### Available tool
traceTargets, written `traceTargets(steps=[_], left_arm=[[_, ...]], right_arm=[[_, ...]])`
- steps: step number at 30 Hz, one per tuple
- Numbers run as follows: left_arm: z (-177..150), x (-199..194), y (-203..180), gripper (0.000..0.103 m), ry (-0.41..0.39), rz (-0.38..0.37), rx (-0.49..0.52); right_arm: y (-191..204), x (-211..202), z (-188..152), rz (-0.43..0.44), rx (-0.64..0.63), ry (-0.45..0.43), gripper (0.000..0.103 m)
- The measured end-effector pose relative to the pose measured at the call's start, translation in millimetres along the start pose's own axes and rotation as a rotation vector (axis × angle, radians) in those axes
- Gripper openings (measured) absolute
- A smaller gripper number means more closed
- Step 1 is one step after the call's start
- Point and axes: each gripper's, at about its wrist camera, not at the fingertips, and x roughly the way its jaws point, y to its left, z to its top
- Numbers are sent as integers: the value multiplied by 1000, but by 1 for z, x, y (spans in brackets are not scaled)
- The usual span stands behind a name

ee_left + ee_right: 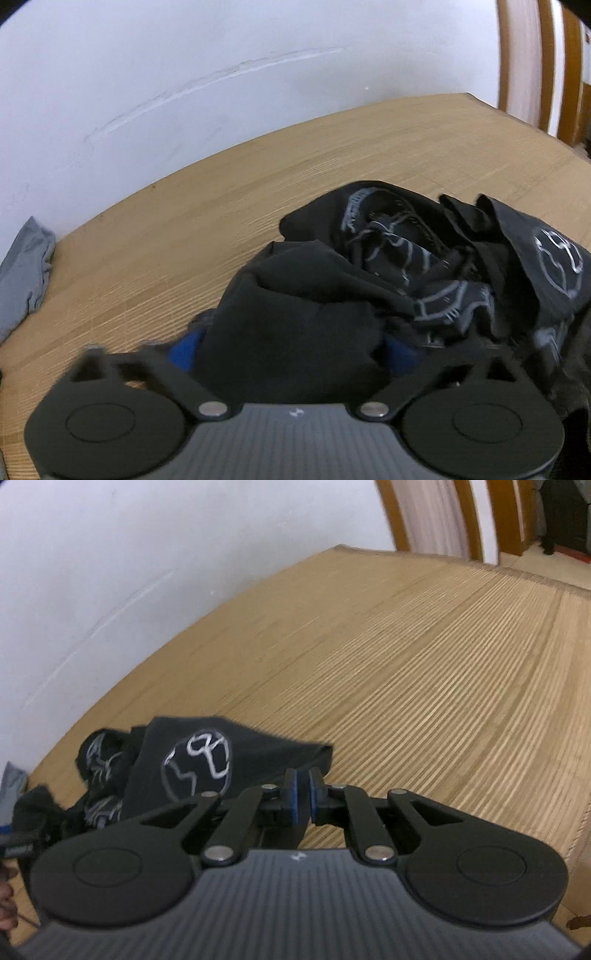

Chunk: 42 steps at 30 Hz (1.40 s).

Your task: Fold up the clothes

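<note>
Black garment (332,295) (white line print), tan ribbed mat (424,672), grey cloth (22,273).

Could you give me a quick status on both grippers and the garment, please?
Left gripper closed on bunched black garment. Right gripper shut on its edge. Grey cloth lies clear.

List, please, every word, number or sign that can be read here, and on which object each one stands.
No readable word or number.
Black garment: white drawn globe-like sign, no letters.
Black garment, left wrist view: more white line print, crumpled and blurred, unreadable.
Right gripper body: tiny white mark, too small to read.
</note>
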Motion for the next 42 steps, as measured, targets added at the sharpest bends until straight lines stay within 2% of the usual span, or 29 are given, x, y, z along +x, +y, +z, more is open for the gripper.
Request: traceTargets(steps=[1,3,5,7,10,11,13,15,19,22,24,26,28,31,33,36,37,40,42], left_arm=[[2,0,3,51,10,-7,-31],[-2,-13,21,41,8,23,-109],[-7,-27,39,40,5,56,-187],[-18,-41,61,41,9,113,-237],[-48,-59,87,54,57,144,-257],[-58,-65,92,61,72,140,-266],[-79,-77,103,63,101,131,-282],[-97,-92,105,65,110,104,-305],[-125,-117,98,70,114,105,-343],[-137,-130,92,71,115,121,-380],[-139,-134,92,74,99,133,-363],[-136,-135,92,76,97,146,-334],[-133,-136,92,76,102,139,-333],[-137,-141,93,76,79,118,-340],[-146,-141,92,76,83,103,-355],[-162,-135,96,76,111,84,-360],[-166,-133,98,76,126,84,-352],[-176,-130,103,76,133,93,-324],[-182,-129,107,76,128,80,-327]], right_arm=[[-4,-4,4,-6,3,-12,9],[-17,-28,15,-21,18,-44,9],[-25,-41,27,-10,21,-56,9],[-29,-43,42,26,-23,-38,9],[-19,-46,40,105,-128,17,12],[-13,-46,37,144,-175,44,13],[5,-42,24,216,-299,107,19],[25,-43,11,287,-469,155,31],[62,-51,-12,427,-753,184,42],[88,-67,-31,581,-837,211,43],[110,-73,-49,690,-932,219,42],[130,-81,-69,731,-1033,206,42],[148,-83,-87,730,-1089,199,42],[170,-87,-95,760,-1070,189,42],[191,-86,-98,805,-1066,218,42],[231,-62,-108,765,-1126,272,42],[240,-48,-104,690,-1089,255,42],[258,-6,-87,425,-891,193,41],[245,-3,-71,400,-716,187,42]])
